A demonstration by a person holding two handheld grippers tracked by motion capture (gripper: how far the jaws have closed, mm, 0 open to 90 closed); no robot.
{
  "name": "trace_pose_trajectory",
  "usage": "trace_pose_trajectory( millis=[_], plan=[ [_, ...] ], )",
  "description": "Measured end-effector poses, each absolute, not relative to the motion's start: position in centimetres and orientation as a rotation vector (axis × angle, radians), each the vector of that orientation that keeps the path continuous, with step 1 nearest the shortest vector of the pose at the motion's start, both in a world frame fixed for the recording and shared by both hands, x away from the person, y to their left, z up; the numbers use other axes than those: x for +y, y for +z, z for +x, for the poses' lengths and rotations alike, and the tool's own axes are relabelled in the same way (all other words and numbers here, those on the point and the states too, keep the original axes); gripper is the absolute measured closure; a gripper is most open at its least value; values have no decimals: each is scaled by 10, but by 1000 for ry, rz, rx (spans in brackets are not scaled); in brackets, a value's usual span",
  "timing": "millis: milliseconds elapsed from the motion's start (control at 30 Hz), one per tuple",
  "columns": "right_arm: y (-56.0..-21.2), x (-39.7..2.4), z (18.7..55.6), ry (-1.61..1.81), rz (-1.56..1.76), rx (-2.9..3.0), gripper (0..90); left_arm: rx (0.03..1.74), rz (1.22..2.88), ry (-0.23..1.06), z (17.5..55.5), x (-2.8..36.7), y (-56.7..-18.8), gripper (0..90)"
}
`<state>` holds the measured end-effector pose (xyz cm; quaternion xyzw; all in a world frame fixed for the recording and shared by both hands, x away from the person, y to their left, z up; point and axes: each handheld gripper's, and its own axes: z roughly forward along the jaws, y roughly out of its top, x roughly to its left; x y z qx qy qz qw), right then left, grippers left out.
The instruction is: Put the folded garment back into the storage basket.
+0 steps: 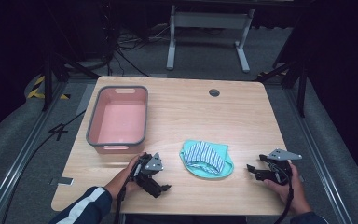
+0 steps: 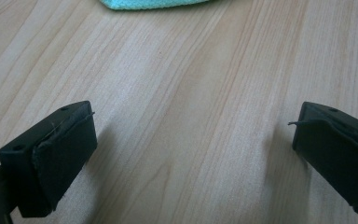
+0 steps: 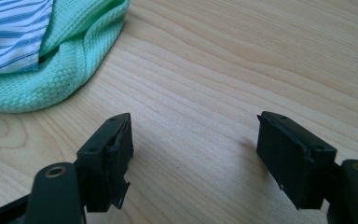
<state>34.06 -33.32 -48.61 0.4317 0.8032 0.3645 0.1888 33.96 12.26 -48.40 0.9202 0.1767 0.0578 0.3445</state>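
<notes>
High view shows a wooden desk (image 1: 242,112) with a small pile of cloth (image 1: 206,159) lying near its front edge, between the two grippers. The pile is a green cloth with a blue and white striped cloth on top of it. The left gripper (image 1: 161,183) sits to the left of the pile and the right gripper (image 1: 256,171) sits to the right, both a little way off and both low over the desk. A pink tub (image 1: 91,125) with a grey rim stands at the back left, and nothing is in it. Nothing has been picked up, so this looks like the step just before the grab, with both hands getting ready to reach in for the pile. The next move probably calls for each gripper to slide toward its own side of the pile and pinch an edge without pushing the cloths apart. Left gripper view shows its two black fingers (image 2: 56,154) spread wide with bare wood between them, and just a thin bit of the green cloth (image 2: 154,3) at the top edge. Right gripper view shows its fingers (image 3: 112,156) wide apart too, holding nothing, and it gives a close look at the bumpy green weave (image 3: 70,60) and the stripes (image 3: 11,32) that the high view is too far away to show. The pink tub can be seen from the high view.
</notes>
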Motion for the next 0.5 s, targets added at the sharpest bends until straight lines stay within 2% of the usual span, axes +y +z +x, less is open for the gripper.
trace_pose_trajectory(
  millis=[500],
  plan=[
    [-485,-326,330,978,1316,2193,264,435,2431,167,340,114,-480,5]
  ],
)
